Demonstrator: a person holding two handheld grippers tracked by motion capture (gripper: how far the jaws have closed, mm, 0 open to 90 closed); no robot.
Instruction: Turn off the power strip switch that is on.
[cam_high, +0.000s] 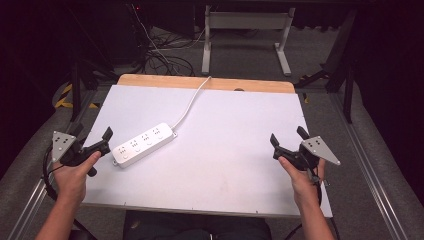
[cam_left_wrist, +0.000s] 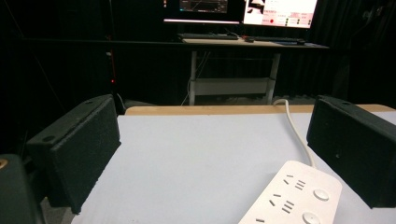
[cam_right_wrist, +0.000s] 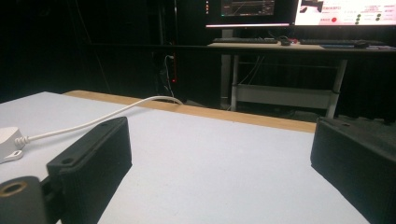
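A white power strip (cam_high: 144, 144) lies flat on the counter (cam_high: 225, 150), sockets facing up, its long body set at a slant. Its near end sits just beside the left tool (cam_high: 93, 140), a little ahead of the open jaws and off to their right, untouched. Its white cord (cam_high: 192, 100) runs from the far end, away from that tool.

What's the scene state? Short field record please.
surface: white board on a wooden table
item: white power strip, left of centre, lying flat
cord: white cord runs over the far edge
left gripper: open, empty, beside the strip's near end
right gripper: open, empty, over bare board
contact: none
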